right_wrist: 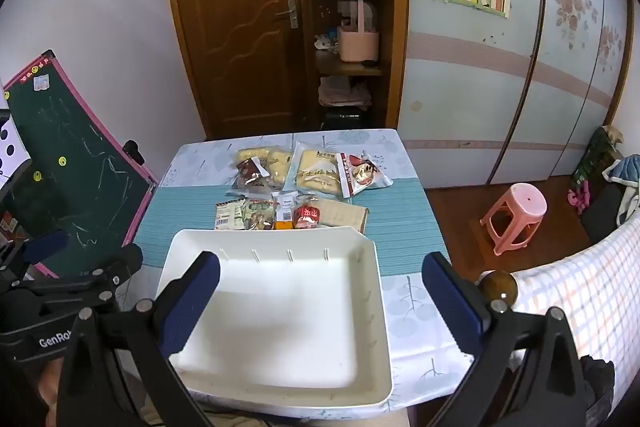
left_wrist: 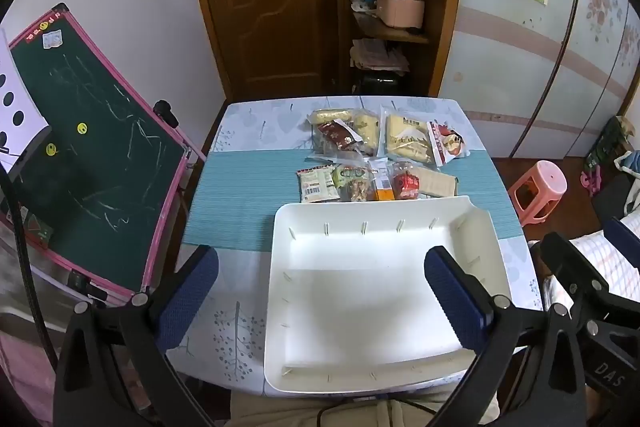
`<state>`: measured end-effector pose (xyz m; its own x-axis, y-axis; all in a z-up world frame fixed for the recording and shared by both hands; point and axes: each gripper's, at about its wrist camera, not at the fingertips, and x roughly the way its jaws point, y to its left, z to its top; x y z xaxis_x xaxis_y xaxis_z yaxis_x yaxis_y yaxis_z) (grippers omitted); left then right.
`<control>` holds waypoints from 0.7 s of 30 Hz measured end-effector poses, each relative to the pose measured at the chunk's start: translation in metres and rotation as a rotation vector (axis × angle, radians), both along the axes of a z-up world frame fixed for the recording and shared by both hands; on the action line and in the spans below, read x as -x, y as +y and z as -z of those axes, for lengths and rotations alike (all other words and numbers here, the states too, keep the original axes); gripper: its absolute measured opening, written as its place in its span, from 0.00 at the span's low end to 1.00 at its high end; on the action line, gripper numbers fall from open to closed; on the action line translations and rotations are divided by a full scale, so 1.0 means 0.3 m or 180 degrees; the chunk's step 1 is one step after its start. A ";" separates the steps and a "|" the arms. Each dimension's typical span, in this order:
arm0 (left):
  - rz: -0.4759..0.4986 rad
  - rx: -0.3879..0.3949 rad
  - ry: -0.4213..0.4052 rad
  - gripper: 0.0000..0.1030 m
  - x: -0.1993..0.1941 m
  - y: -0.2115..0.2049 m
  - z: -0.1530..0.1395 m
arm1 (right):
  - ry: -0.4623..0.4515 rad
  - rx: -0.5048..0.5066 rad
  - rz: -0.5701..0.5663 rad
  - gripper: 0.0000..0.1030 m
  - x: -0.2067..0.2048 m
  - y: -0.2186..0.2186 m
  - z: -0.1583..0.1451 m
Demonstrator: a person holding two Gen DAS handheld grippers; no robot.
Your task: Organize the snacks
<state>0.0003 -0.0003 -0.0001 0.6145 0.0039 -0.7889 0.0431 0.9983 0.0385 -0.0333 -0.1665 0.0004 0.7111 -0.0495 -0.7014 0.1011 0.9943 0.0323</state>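
Both grippers hover above the near end of a small table [left_wrist: 224, 187] with their blue-padded jaws spread as wide as they go and nothing between them. Directly under and ahead of the left gripper [left_wrist: 320, 291] sits a white tray [left_wrist: 476, 223] with nothing in it, its near rim just below the fingers and its far rim beyond them; the left pad hangs over the tablecloth beside the tray, the right pad over the tray's right half. The right gripper [right_wrist: 320, 299] frames the same tray [right_wrist: 372, 247] from the other side, its left pad over the tray's near left part and its right pad past the tray's right wall, over the cloth. Beyond the tray's far rim, further ahead of both grippers, lie the snacks. A row touching or just beside that rim holds a pale green packet [left_wrist: 316, 183], a nut mix packet [left_wrist: 354, 185], an orange sachet [left_wrist: 382, 183], a red packet [left_wrist: 406, 183] and a beige flat packet [left_wrist: 438, 183]. Farther off lie yellow bread packs [left_wrist: 406, 139], a dark red packet [left_wrist: 336, 137] resting on the left one, and a red and white bag [left_wrist: 448, 143] at the right. Left of the left gripper leans a green chalkboard [left_wrist: 92, 155]; right of the right gripper stands a pink stool [right_wrist: 516, 215] on the floor.
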 end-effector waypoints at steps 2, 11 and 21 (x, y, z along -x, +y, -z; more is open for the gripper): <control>-0.0001 0.0005 -0.0012 0.99 0.002 0.000 -0.001 | -0.0018 0.0000 0.0003 0.99 -0.001 -0.002 0.002; 0.0001 0.0007 0.0003 0.99 0.000 0.000 0.000 | 0.0053 -0.0040 0.0040 0.99 -0.018 -0.010 0.020; -0.0001 -0.0001 -0.0005 0.99 0.000 0.000 0.000 | 0.0144 -0.0086 0.0032 0.99 -0.026 -0.011 0.045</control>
<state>0.0002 -0.0003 0.0000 0.6157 0.0044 -0.7880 0.0426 0.9983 0.0389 -0.0254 -0.1698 -0.0133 0.6782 -0.0371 -0.7339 0.1130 0.9921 0.0542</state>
